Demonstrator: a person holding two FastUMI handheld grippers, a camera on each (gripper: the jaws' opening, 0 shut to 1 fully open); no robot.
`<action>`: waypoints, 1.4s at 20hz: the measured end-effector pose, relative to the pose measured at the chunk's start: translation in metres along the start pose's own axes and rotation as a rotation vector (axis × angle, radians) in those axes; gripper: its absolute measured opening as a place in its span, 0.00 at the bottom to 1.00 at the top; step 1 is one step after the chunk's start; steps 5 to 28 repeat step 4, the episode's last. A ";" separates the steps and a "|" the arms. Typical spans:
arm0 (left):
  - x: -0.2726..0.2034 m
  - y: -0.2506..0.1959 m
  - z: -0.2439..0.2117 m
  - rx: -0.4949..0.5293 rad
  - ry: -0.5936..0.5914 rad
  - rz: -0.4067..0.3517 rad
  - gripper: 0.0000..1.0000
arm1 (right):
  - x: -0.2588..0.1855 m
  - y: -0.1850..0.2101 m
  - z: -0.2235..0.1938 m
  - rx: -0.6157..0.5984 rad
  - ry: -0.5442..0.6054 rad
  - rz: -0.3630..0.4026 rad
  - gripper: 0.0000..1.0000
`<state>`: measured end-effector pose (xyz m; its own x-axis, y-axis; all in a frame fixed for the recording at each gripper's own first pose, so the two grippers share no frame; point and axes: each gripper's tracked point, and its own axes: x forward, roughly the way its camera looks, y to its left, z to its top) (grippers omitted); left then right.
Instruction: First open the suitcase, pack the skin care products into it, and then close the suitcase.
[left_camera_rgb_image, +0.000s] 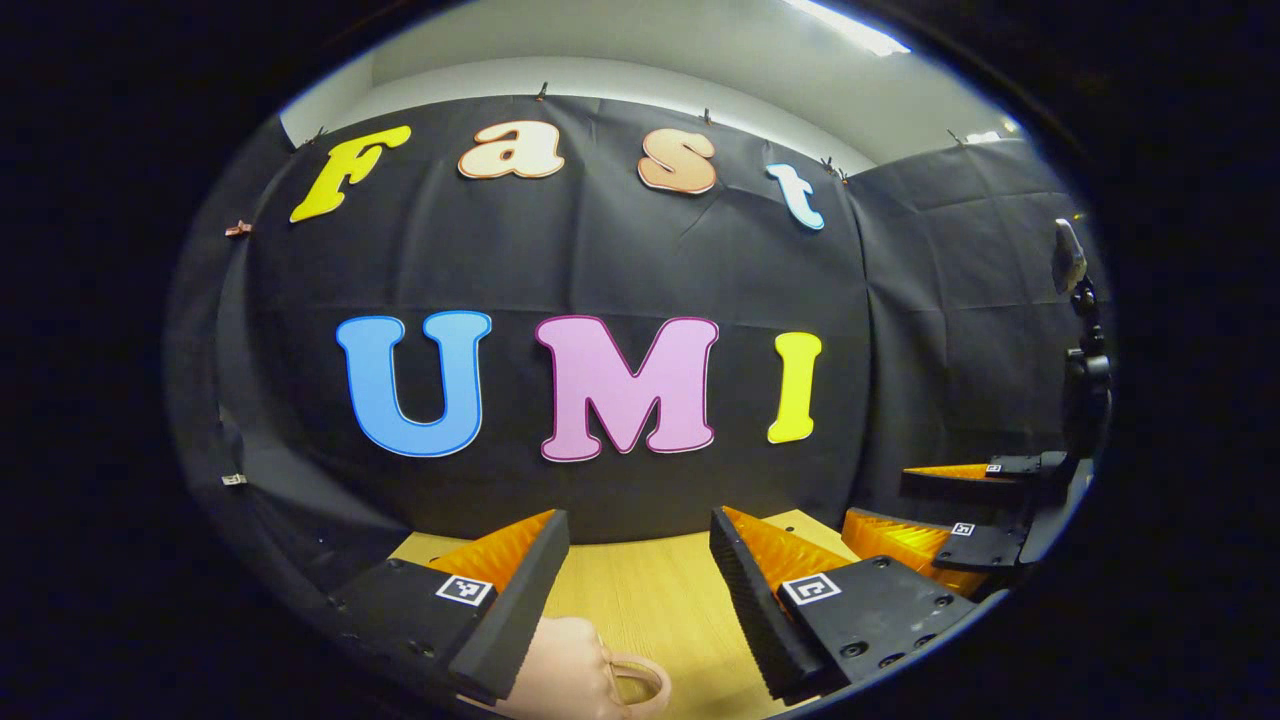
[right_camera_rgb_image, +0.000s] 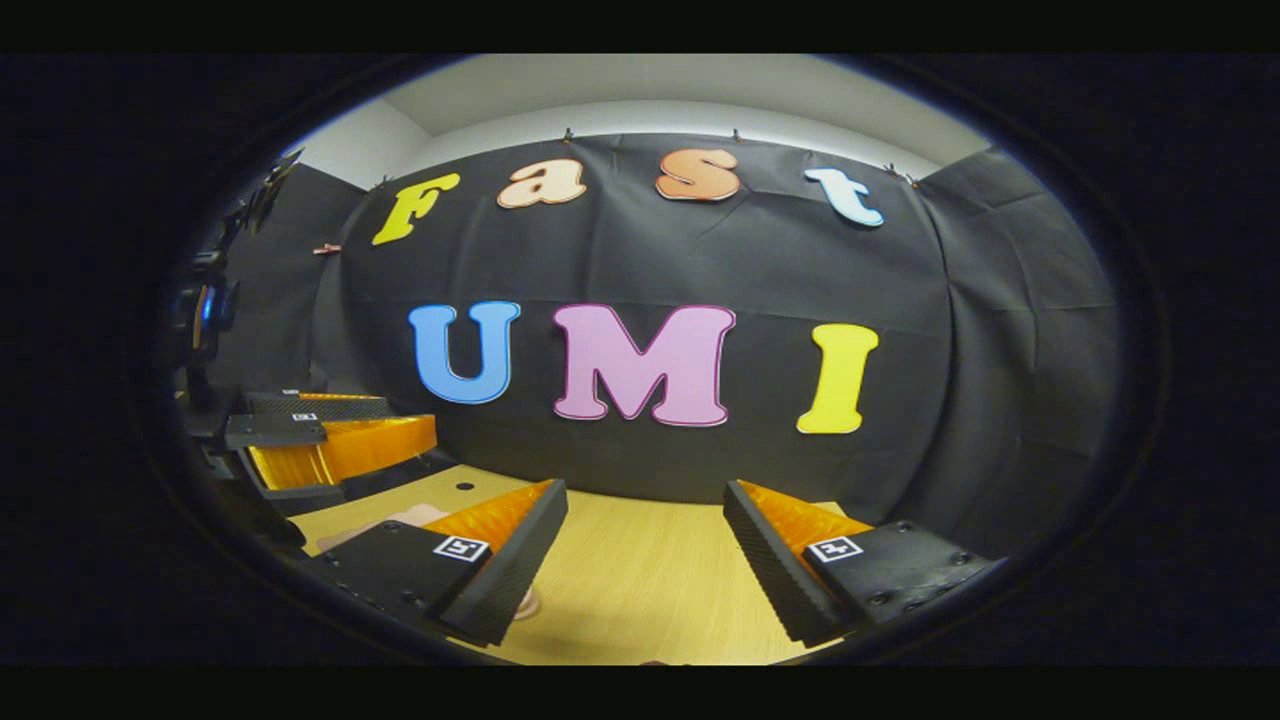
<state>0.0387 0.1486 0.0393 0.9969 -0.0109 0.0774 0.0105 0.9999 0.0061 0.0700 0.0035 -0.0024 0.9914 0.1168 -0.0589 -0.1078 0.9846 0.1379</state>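
A pale pink suitcase (left_camera_rgb_image: 575, 675) with a loop handle lies on the wooden table (left_camera_rgb_image: 650, 590) at the bottom of the left gripper view, just below and in front of my left gripper (left_camera_rgb_image: 635, 600). That gripper is open, with nothing between its fingers. In the right gripper view, a pink edge of the suitcase (right_camera_rgb_image: 395, 520) peeks out behind the left finger. My right gripper (right_camera_rgb_image: 645, 575) hovers open over bare table (right_camera_rgb_image: 640, 580). I cannot make out any skin care products.
The black cloth wall stands close behind the table's far edge. The right gripper (left_camera_rgb_image: 935, 515) shows at the right of the left gripper view, and the left gripper (right_camera_rgb_image: 320, 430) at the left of the right gripper view. A small round hole (right_camera_rgb_image: 464, 486) marks the tabletop.
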 end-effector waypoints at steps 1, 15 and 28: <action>0.000 0.001 0.001 -0.004 -0.004 0.002 0.89 | 0.000 -0.001 0.001 -0.002 -0.003 -0.003 0.99; -0.001 0.001 -0.001 -0.002 -0.001 0.017 0.90 | -0.001 -0.009 0.007 -0.007 -0.020 -0.013 0.99; -0.001 0.001 -0.001 -0.002 -0.001 0.017 0.90 | -0.001 -0.009 0.007 -0.007 -0.020 -0.013 0.99</action>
